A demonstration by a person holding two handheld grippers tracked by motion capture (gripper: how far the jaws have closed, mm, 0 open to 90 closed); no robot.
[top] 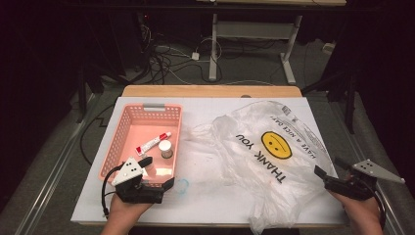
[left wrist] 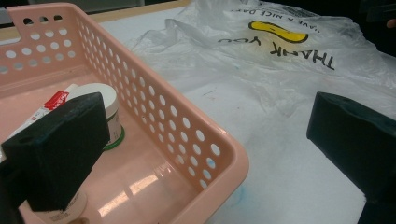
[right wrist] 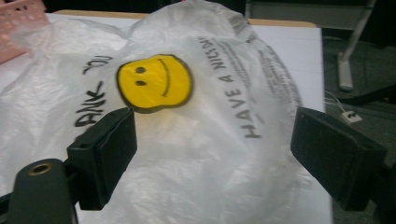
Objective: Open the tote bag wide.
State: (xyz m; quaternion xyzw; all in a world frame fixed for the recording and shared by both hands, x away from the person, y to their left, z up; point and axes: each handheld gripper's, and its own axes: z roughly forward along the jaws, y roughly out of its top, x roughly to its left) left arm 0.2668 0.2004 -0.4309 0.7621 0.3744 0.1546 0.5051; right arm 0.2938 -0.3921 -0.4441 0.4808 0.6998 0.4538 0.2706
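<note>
My left gripper (top: pixel 157 185) sits at the lower left of the high view, jaws spread wide and empty, straddling the near right corner of the basket (top: pixel 128 126): in the left gripper view one jaw is inside, over the pink floor, and the other is outside above the table (top: pixel 205 105). If I close here I will pinch the basket wall and drag or tip it.

Inside lie a tube (top: pixel 153 143), a jar (top: pixel 166 148) just beside it, and a second small pot (left wrist: pixel 65 211) half hidden under my inner jaw; a careless dip could knock that one.

My right gripper (top: pixel 327 172) is at the lower right, jaws likewise wide apart with nothing held, at the edge of the bag (top: pixel 264 152) that sprawls across the right half. The film looks thin and slack; I expect it to slide or bunch, and a shallow pinch may catch one layer only.
</note>
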